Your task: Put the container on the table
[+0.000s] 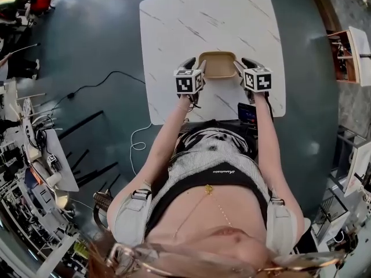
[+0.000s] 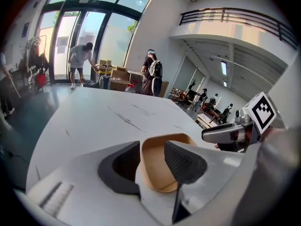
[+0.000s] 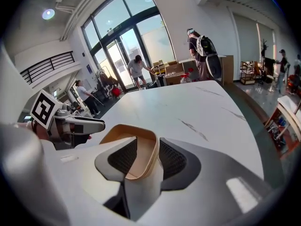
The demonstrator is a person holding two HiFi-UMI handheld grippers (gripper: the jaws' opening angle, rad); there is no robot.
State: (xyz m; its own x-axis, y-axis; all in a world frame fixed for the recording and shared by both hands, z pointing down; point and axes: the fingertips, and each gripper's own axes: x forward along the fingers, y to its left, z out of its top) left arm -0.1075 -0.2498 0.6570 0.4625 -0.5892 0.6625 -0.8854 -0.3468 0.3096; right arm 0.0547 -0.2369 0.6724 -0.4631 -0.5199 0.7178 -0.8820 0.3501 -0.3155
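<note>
Container (image 1: 217, 64), tan and shallow, is centre frame, near the front edge of the white desk (image 1: 174, 28). Jaws of our left gripper (image 2: 153, 149) and right gripper (image 3: 146, 145) clench its opposite rims. If we let go unevenly, it could tip off that edge.

Ahead of the left gripper (image 2: 153, 149), past the white, grey-veined table (image 2: 94, 121), tall glass doors (image 2: 80, 32) let in bright daylight, with cardboard boxes (image 2: 120, 74) stacked near their foot. Above it and to its right, a white balcony with a dark railing (image 2: 235, 15) juts from the white wall (image 2: 157, 32). A round ceiling light (image 3: 48, 14) glows high to the left of the right gripper (image 3: 148, 147). The floor (image 1: 93, 39) is dark, glossy teal.
</note>
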